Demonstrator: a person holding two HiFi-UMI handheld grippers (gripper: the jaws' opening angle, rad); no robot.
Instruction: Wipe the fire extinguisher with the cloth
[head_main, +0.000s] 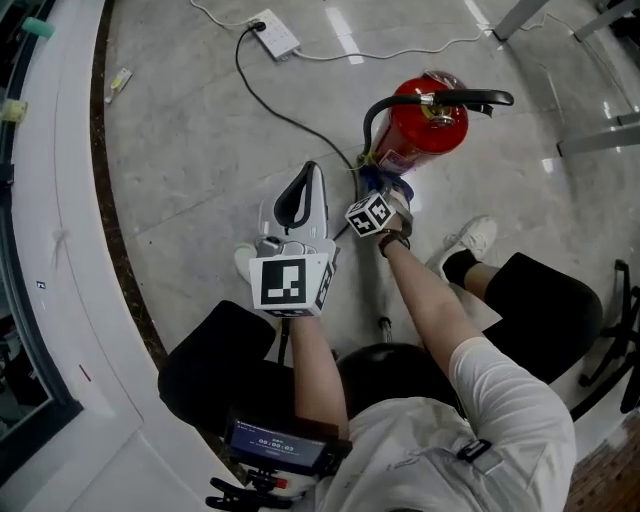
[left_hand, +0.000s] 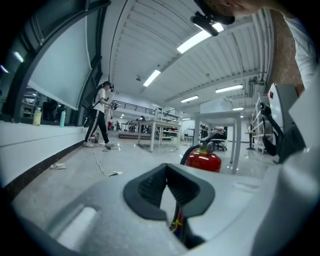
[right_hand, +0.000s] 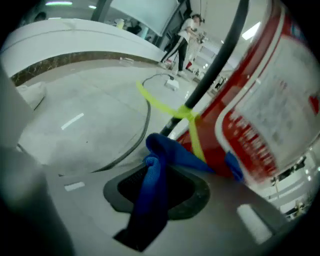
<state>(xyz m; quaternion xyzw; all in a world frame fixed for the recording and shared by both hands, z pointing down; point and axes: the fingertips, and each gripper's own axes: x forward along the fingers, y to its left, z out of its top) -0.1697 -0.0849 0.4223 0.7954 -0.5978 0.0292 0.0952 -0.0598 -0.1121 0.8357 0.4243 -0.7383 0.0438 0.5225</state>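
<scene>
Left gripper: your left gripper (head_main: 308, 172) hangs over the bare floor, well clear of the cylinder. Its jaws are together with nothing between them, as its own view (left_hand: 166, 170) shows.
Black cable: a black cable (head_main: 268, 98) runs across the floor from the power strip (head_main: 275, 35) toward the base of the extinguisher, so mind it as you sweep.
Right gripper: your right gripper (head_main: 388, 200) is down low at the near side of the cylinder. Its jaws (right_hand: 159, 175) are clamped on the blue cloth (right_hand: 154, 192), with a bunched fold standing up between the pads.
Cloth: in the head view the blue cloth (head_main: 383, 180) sits right at the foot of the red body. From the right gripper view its free edge looks to be lying against the paint.
Fire extinguisher: the red fire extinguisher (head_main: 430, 128) stands upright on the floor, with the handle on top and the black hose (head_main: 371, 125) curving down its left side. Up close the label (right_hand: 270, 125) fills the right of the frame.
Yellow tie: a yellow tie (right_hand: 172, 111) loops around the hose just above the cloth.
Step in hand, as I read it: wiping the lower body.
How to do it well: hold the clamp firm and lay the cloth flat on the curve. Draw it round the wall rather than dabbing, and steer under the tie and hose so nothing snags. The cylinder could rock, so your free left gripper might steady the top.
</scene>
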